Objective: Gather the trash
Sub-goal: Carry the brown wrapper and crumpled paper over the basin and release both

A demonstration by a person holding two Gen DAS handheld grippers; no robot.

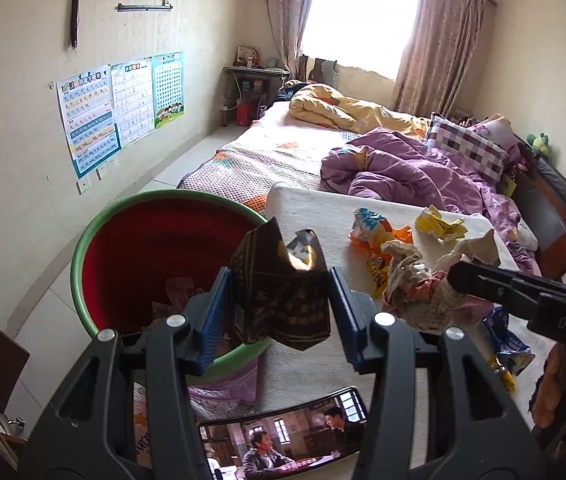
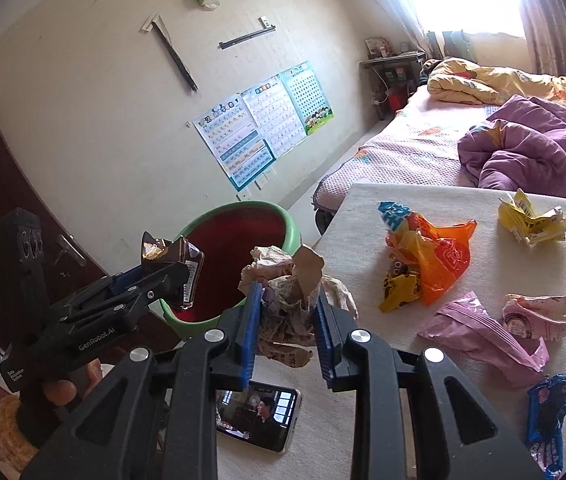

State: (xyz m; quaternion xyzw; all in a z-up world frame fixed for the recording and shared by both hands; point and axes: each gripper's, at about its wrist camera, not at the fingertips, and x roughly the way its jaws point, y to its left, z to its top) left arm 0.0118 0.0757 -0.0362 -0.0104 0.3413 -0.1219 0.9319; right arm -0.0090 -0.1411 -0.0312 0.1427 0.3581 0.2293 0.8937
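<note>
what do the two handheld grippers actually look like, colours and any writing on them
Both are matte black plastic. The left gripper and right gripper each have two angular arms with cut-out slots, round silver pivot pins and ribbed blue fingers. White lettering on the left one's side reads GenRobot.AI; embossed letters mark the right one.

Black gripper [image 1: 281,304], blue ribbed pads [image 1: 214,312]
</note>
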